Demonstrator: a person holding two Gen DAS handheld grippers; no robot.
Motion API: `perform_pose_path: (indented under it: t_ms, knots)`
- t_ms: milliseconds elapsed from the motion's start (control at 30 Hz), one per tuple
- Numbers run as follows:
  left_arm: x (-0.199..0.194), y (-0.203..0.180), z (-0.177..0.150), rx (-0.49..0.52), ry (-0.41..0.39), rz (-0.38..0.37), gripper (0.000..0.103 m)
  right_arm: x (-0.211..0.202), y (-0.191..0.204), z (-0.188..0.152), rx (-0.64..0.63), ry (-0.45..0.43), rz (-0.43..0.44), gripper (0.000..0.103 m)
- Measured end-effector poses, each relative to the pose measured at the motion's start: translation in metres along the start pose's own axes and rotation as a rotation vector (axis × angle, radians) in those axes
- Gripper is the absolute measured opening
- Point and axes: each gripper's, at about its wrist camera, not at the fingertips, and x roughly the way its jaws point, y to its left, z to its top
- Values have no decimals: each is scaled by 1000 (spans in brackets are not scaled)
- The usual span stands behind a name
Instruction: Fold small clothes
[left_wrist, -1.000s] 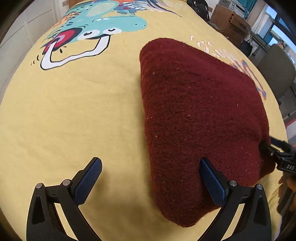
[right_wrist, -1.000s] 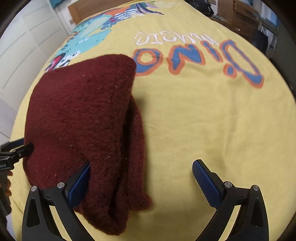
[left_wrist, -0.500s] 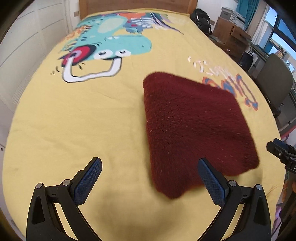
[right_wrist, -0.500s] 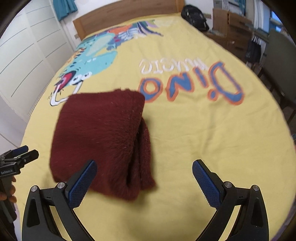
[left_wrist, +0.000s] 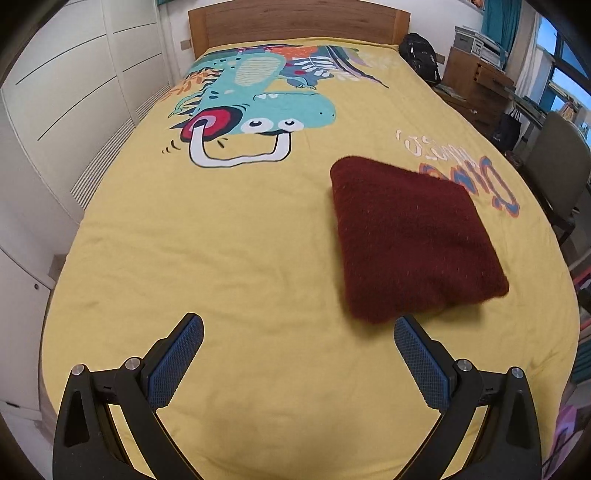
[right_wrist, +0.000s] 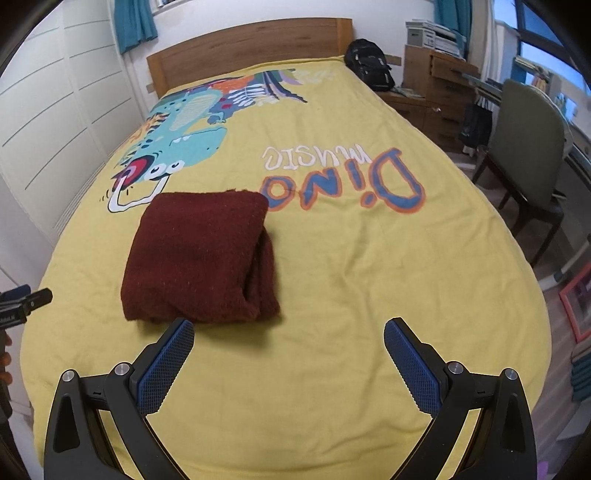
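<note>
A dark red fuzzy knit garment (left_wrist: 410, 236) lies folded into a thick rectangle on the yellow dinosaur bedspread (left_wrist: 221, 240). It also shows in the right wrist view (right_wrist: 199, 254), with its folded layers stacked along its right edge. My left gripper (left_wrist: 295, 354) is open and empty, above the bedspread, near and left of the garment. My right gripper (right_wrist: 288, 354) is open and empty, near and right of the garment. The left gripper's tip (right_wrist: 26, 302) shows at the left edge of the right wrist view.
The bed has a wooden headboard (left_wrist: 295, 22). White wardrobe doors (left_wrist: 66, 92) run along the left. A black backpack (right_wrist: 369, 68), a wooden drawer unit (right_wrist: 436, 88) and a grey-green chair (right_wrist: 524, 147) stand at the right.
Both grippers have pulled back and up from the garment, which they touched a second ago. The garment now lies free on the bed, farther away in both views.
</note>
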Motion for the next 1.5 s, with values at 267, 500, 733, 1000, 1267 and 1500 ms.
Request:
perform_pose_path:
  t_ms: [267, 500, 733, 1000, 1267, 1500]
  knots:
    - [-2, 4, -12, 13, 16, -3, 102, -12, -3, -9, -3, -5, -6, 103]
    - [-5, 5, -15, 10, 18, -30, 102, -16, 0, -12, -25, 0, -26, 103]
    - [-7, 6, -16, 12, 15, -22, 102, -17, 0, -15, -25, 4, -29, 103]
    - [-8, 4, -17, 19, 20, -16, 102, -17, -3, -16, -25, 9, -33, 103]
    - [-7, 5, -18, 25, 24, -18, 102, -17, -4, -17, -29, 13, -33, 103]
    - [-8, 5, -17, 32, 24, -17, 102, -17, -2, -18, -37, 20, -37, 103]
